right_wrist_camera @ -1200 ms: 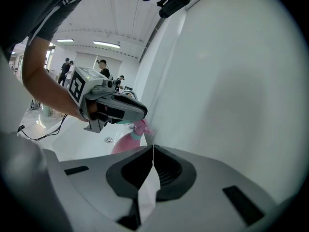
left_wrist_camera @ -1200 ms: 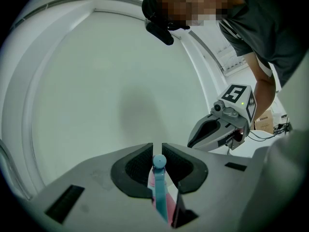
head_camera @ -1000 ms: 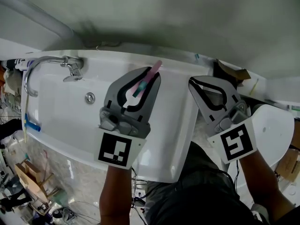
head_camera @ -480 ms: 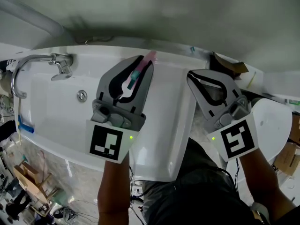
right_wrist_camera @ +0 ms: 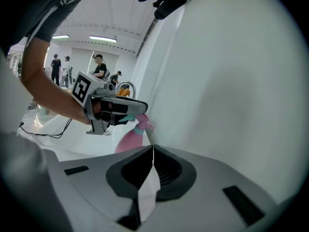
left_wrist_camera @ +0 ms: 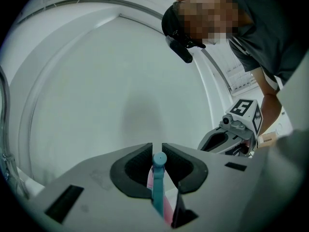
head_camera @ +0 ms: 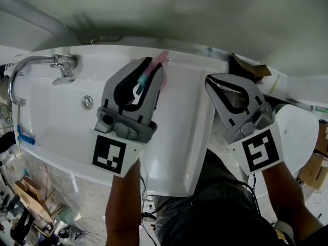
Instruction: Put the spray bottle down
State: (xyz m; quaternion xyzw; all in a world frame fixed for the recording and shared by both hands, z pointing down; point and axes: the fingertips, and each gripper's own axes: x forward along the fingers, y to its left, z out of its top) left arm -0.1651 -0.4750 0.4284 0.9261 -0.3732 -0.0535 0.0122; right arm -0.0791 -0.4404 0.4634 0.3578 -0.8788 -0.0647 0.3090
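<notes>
Shifted leftward, left claw [left_wrist_camera: 157, 148] clamps the pink spray bottle [left_wrist_camera: 158, 182]; right claw [right_wrist_camera: 153, 149] pressed together.

**Basin layout**

The faucet [head_camera: 32, 65] stands at the left end of the basin [head_camera: 61, 117]. The spray bottle [head_camera: 161, 58] sits between the left gripper's [head_camera: 155, 64] jaws, over the basin's right part and close to the wall [head_camera: 205, 14] behind. The right gripper [right_wrist_camera: 153, 148] is further right, apart.

white basin [head_camera: 61, 122] with chrome tap [head_camera: 61, 65] below a plain grey wall [head_camera: 205, 14].
</notes>
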